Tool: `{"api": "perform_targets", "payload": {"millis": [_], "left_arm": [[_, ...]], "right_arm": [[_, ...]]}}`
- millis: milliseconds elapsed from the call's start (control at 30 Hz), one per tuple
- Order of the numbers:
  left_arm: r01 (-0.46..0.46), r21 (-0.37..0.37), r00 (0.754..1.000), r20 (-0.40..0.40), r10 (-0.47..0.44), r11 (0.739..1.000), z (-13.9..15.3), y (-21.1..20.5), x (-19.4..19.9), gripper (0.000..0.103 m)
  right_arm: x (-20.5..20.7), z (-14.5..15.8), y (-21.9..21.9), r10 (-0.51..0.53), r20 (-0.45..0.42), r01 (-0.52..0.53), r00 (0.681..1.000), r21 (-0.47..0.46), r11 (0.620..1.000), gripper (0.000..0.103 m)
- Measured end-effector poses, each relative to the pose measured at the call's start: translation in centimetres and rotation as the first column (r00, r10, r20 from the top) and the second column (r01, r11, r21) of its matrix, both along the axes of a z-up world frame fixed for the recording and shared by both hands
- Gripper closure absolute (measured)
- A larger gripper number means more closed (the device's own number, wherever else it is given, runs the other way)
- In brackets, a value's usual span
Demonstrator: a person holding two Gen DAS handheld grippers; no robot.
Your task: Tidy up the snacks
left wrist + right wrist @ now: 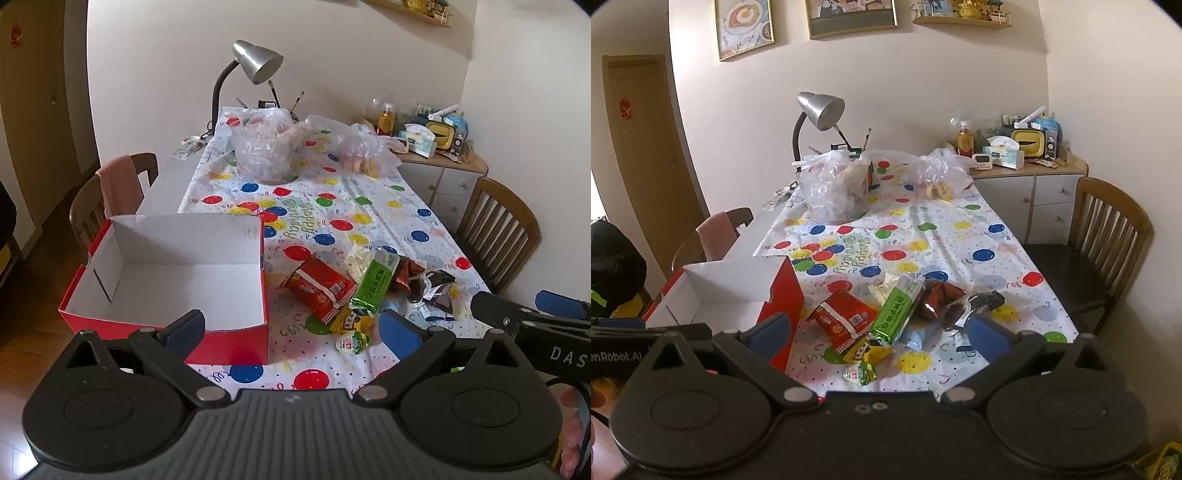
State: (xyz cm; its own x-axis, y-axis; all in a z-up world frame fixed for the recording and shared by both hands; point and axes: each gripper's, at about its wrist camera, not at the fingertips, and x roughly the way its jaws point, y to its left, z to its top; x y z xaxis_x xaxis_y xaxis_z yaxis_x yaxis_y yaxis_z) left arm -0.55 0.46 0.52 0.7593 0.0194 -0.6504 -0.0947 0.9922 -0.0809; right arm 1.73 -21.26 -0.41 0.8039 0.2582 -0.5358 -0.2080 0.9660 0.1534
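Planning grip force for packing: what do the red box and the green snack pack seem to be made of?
Red box: likely corrugated cardboard, glossy red outside, matte white inside, with cut tab slots. Green snack pack: probably thin plastic or foil film, shiny and crinkled at its sealed end.

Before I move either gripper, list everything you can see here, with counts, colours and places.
Box: one, red outside, white inside, open, empty, table's near left.
Red snack packet: one, right of the box.
Green snack packet: one, leaning over the red one.
Dark brown packets: about two, pile's right side.
Yellow packet: one, under the green one.
Jelly cup: one, green and white, nearest the edge.
Clear plastic bags: two, far end.
Desk lamp: one, silver, far left.
Chairs: two, wooden, either side.
Tablecloth: one, white with balloons.
Left gripper: open, empty.
Right gripper: open, empty.
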Motion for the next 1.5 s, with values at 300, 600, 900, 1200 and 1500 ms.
{"api": "perform_targets", "payload": {"millis": [300,600,900,1200,1500], "left_arm": [[0.004,0.001,1.0,0.006,-0.004,1.0,0.2,-0.1,-0.1,0.002],[0.013,0.006,1.0,0.012,-0.013,1.0,0.4,-0.3,-0.3,0.002],[0.013,0.008,1.0,0.015,-0.013,1.0,0.4,-0.4,-0.4,0.002],[0.014,0.008,1.0,0.014,-0.014,1.0,0.4,-0.4,-0.4,0.002],[0.035,0.01,0.999,0.007,-0.035,0.999,0.0,-0.4,-0.3,0.002]], "right_arm": [[-0.4,0.2,0.4,-0.008,0.009,0.008,1.0,-0.001,1.0,0.0],[-0.7,0.3,0.5,-0.019,0.015,0.019,1.0,0.0,1.0,0.0],[-0.8,0.3,0.4,-0.018,0.017,0.018,1.0,0.0,1.0,0.0],[-1.0,0.4,0.5,-0.025,0.027,0.025,0.999,0.004,1.0,0.0],[-1.3,0.3,0.9,-0.023,0.032,0.022,0.999,0.008,1.0,0.001]]}}
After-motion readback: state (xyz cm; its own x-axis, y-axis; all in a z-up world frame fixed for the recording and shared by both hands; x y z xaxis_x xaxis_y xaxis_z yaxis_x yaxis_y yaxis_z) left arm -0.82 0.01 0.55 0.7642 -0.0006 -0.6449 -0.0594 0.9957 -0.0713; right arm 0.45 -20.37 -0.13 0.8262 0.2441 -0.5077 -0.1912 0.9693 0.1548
